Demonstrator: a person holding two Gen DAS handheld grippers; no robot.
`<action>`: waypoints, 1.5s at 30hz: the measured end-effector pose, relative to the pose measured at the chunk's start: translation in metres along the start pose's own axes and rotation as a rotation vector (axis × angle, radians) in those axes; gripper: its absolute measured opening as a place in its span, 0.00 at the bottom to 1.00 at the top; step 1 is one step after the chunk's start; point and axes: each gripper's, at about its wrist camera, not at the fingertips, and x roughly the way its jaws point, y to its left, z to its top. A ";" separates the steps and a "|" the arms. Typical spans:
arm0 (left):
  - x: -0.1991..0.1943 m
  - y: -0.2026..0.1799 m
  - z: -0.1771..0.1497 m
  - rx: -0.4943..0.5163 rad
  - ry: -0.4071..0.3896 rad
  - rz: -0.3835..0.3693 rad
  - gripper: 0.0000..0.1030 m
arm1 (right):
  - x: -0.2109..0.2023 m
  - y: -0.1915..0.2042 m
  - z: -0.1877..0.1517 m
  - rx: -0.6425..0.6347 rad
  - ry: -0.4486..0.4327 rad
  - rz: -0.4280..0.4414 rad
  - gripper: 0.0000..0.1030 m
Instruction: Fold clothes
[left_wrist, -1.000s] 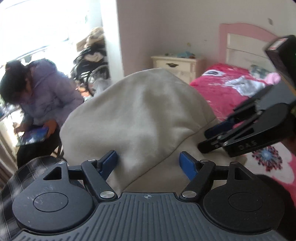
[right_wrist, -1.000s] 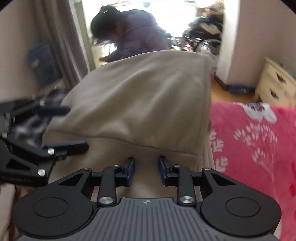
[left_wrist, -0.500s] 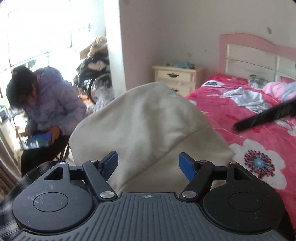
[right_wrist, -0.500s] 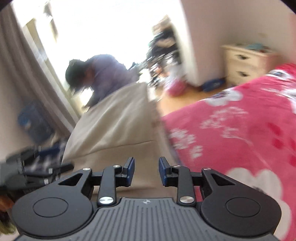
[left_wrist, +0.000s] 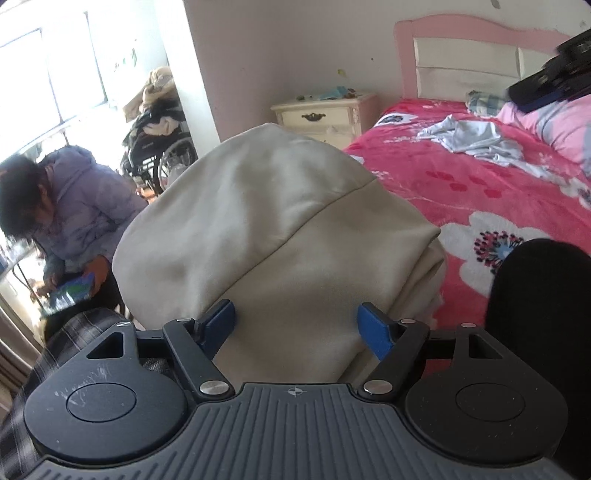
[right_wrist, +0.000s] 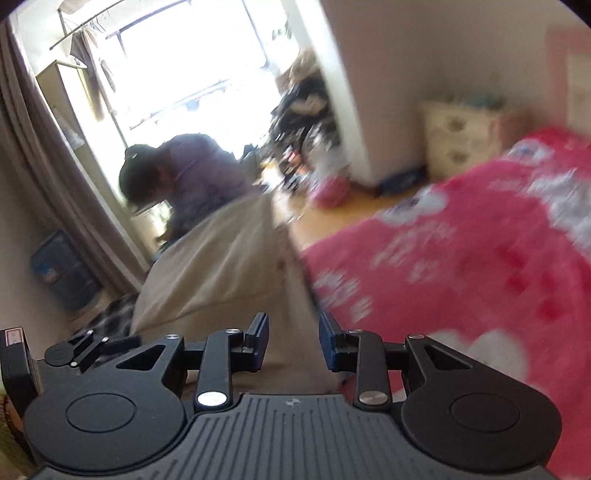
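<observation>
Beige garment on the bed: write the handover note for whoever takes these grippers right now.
Left gripper: jaws wide, beige garment between them; whether the pads press on it cannot be told.
Right gripper: jaws partly open, over the garment's edge; grip cannot be told in the blurred view.
The garment is mounded at the edge of the pink floral blanket. A light blue garment lies crumpled near the headboard.
Done: no finished fold shows.
Left: flatten and fold the beige garment, then probably the blue one.

Bed (left_wrist: 461, 184), pink headboard, red floral blanket | cream nightstand (left_wrist: 325, 118) against pale wall | bright window (right_wrist: 192, 74), beige curtain (right_wrist: 55, 177) | wooden floor (right_wrist: 332, 221)
</observation>
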 end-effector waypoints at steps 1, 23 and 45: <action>-0.001 -0.002 -0.001 0.014 -0.004 0.005 0.72 | 0.013 -0.007 -0.003 0.041 0.023 0.022 0.33; 0.047 -0.111 0.064 0.537 -0.024 -0.134 0.67 | 0.140 -0.115 -0.049 0.700 0.230 0.554 0.53; 0.026 -0.068 0.073 0.387 -0.029 -0.099 0.07 | 0.109 -0.127 -0.045 0.788 0.102 0.706 0.52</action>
